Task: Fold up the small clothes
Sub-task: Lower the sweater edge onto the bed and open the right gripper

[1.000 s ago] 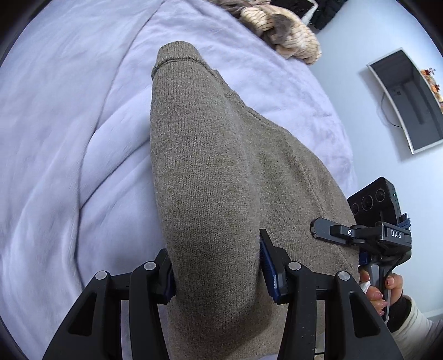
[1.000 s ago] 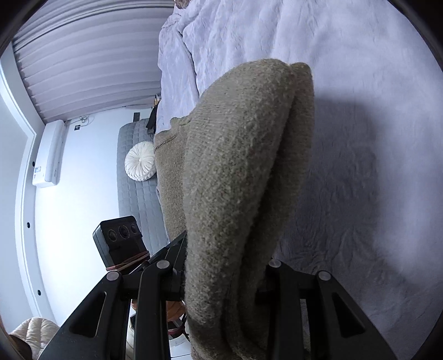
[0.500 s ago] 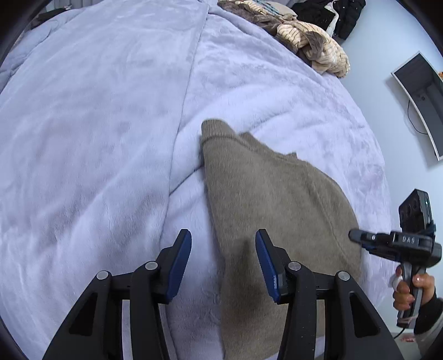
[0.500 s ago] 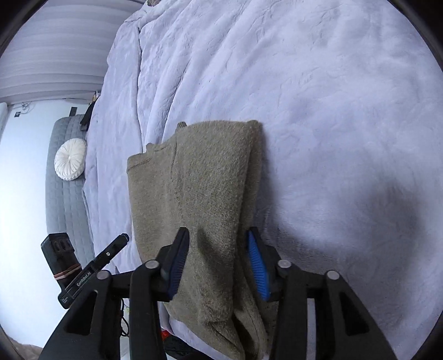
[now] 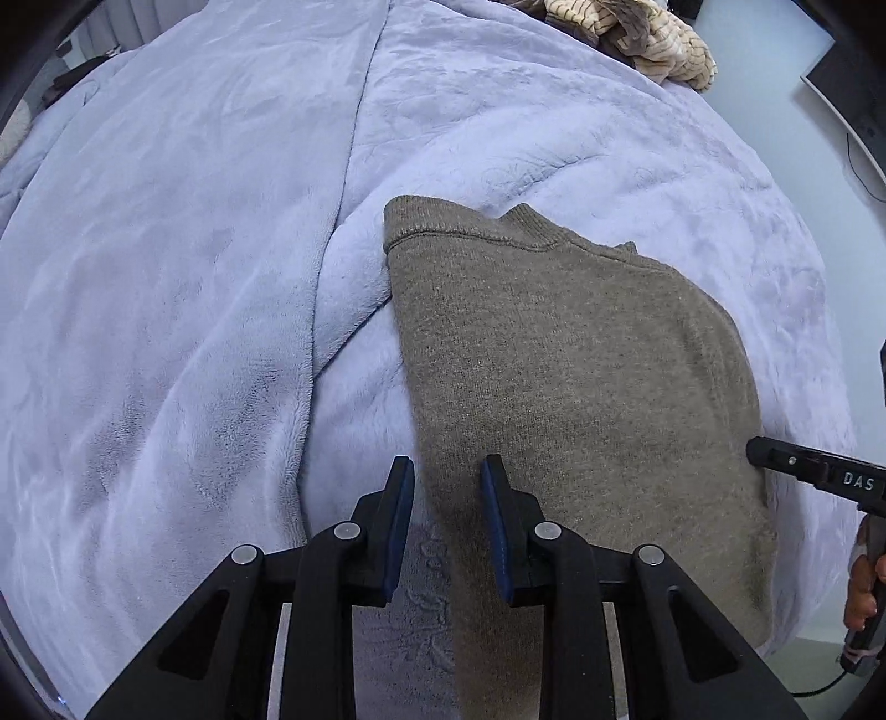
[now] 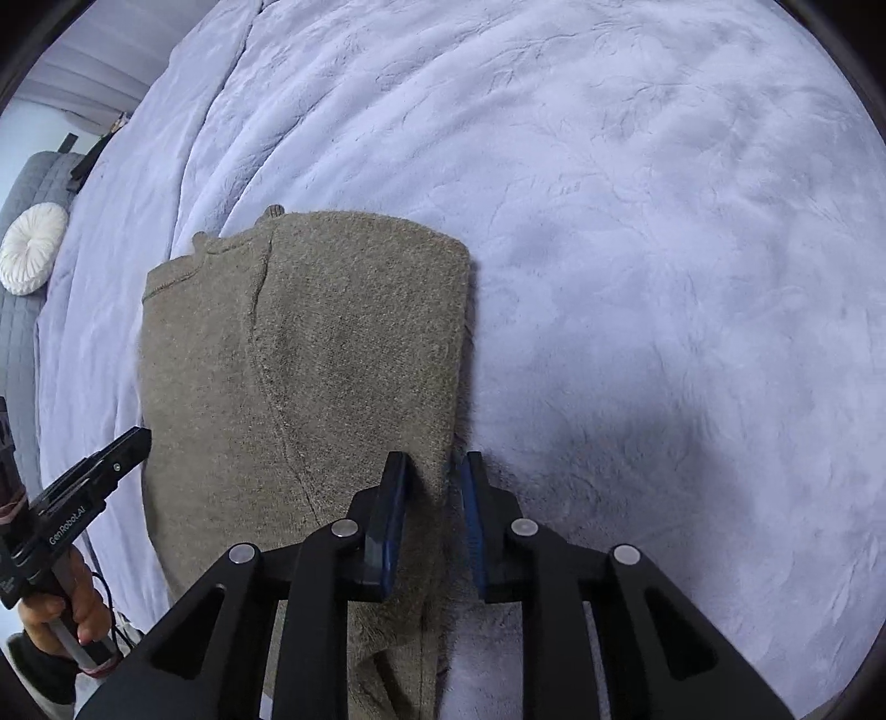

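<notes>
The left claw (image 5: 447,471) points down at the left edge of the brown sweater (image 5: 576,387); its jaws are closing, with that edge between them but not pinched. The right claw (image 6: 431,465) is closing on the sweater's right edge. The folded sweater lies flat on the lavender bed (image 5: 166,332).

Your left gripper (image 5: 447,476) points down at the bed (image 5: 166,277), its jaws closing over the near left edge of the brown knit sweater (image 5: 576,376) — the cloth lies between the blue pads, not yet pinched. The sweater lies folded flat on the lilac blanket. Your right gripper (image 5: 756,447) reaches its right edge — a heap of clothes (image 5: 637,33) sits far behind.
</notes>
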{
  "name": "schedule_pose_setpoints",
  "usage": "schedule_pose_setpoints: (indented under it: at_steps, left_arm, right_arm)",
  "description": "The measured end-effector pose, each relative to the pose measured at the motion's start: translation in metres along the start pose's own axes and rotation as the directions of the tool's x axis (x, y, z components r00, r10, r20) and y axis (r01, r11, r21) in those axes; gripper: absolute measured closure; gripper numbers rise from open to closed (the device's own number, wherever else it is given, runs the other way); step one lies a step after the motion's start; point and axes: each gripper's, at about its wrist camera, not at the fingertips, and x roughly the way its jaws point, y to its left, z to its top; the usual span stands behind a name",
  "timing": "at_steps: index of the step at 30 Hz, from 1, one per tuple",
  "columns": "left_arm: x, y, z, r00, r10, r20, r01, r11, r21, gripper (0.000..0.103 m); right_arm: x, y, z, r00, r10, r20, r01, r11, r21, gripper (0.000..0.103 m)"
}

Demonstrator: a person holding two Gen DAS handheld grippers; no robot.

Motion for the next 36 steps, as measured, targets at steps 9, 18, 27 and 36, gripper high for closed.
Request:
schedule_pose_setpoints:
  at_steps: [9, 18, 27, 36]
  left_arm:
    - [-0.023, -0.005, -0.024, 0.999, 0.008, -0.044, -0.008, 1.0, -0.007, 0.075]
    - [-0.029, -0.009, -0.055, 0.995, 0.015, -0.099, -0.017, 1.0, -0.023, 0.075]
    - [-0.036, -0.009, -0.071, 0.991, 0.021, -0.132, -0.025, 0.999, -0.03, 0.075]
    - [-0.054, -0.016, -0.073, 0.993, 0.015, -0.119, -0.016, 1.0, -0.014, 0.075]
  right_arm:
    - [-0.048, 0.009, -0.042, 0.999, 0.045, 0.001, -0.045, 0.999, -0.017, 0.083]
    - [-0.032, 0.034, -0.077, 0.993, 0.076, -0.091, -0.084, 0.993, -0.088, 0.083]
    - [0.0, 0.02, -0.08, 0.986, 0.011, -0.166, -0.015, 1.0, -0.023, 0.083]
    - [-0.035, 0.024, -0.075, 0.994, 0.012, -0.104, -0.015, 0.999, -0.031, 0.083]
